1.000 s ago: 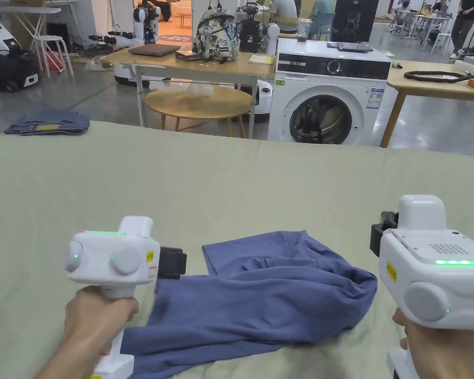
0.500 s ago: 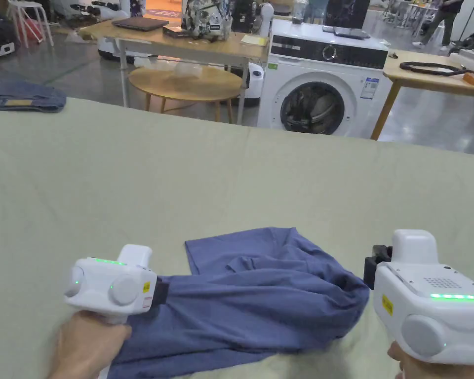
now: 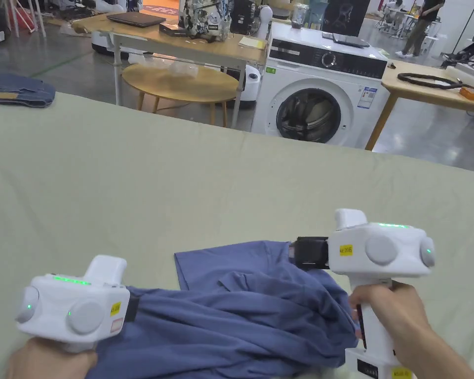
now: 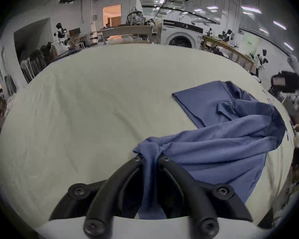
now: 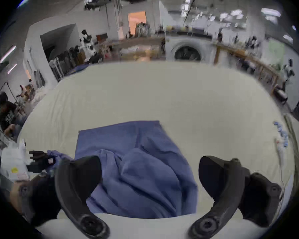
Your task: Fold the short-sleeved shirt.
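Head view: the blue short-sleeved shirt (image 3: 251, 316) lies crumpled on the near part of the table (image 3: 181, 187), which is covered in pale green cloth. One flat portion of the shirt extends toward the far side; the rest is bunched in loose folds between the two grippers.

Left gripper (image 4: 149, 158): the left gripper view shows both jaws closed together on a gathered ridge of shirt fabric, with cloth running down between them.

Right gripper (image 5: 149, 173): the right gripper view shows the jaws spread wide, with the shirt bulk beneath and between them. The jaws do not press on the fabric. Whether the tips touch it cannot be determined.

Risks, as judged from this state:
- The left gripper holds a bunched pinch, not a clean edge. Pulling from it can drag several layers together and leave the shirt twisted instead of spread flat.
- The right gripper sits over a mound of stacked layers. Closing there can catch the wrong layer or too many layers.
- The shirt lies close to the near table edge. A pull toward the person can slide it off.

Hidden or unclear:
- The near shirt edge is cut off at the bottom of the head view.
- Sleeves, collar and hem cannot be told apart in the bunched part.
- The right gripper view is blurred.
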`<action>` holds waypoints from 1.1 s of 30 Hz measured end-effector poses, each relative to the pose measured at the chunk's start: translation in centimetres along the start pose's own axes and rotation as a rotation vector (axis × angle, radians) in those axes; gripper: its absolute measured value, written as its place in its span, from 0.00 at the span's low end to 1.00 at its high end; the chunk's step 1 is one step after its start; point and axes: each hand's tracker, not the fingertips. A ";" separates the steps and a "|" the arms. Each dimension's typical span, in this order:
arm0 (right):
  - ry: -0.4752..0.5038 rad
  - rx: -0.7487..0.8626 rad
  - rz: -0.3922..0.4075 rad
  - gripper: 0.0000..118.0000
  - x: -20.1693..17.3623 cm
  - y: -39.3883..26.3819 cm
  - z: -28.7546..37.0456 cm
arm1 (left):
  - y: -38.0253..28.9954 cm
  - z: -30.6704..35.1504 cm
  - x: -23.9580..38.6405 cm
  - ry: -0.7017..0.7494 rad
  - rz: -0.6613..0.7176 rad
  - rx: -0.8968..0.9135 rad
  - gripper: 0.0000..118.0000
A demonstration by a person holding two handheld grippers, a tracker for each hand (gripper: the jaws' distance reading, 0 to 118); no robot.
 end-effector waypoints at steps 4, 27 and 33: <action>-0.102 -0.087 0.075 0.96 -0.4 3.4 -5.6 | -0.7 -3.0 -1.4 0.000 0.013 -0.018 0.05; -0.155 0.106 -0.026 0.00 -0.1 3.0 -2.0 | 0.0 -2.1 -2.8 -0.080 0.055 -0.004 0.05; -0.139 0.237 -0.077 0.00 2.9 3.7 4.9 | 1.3 6.5 -2.0 -0.118 0.061 0.223 0.05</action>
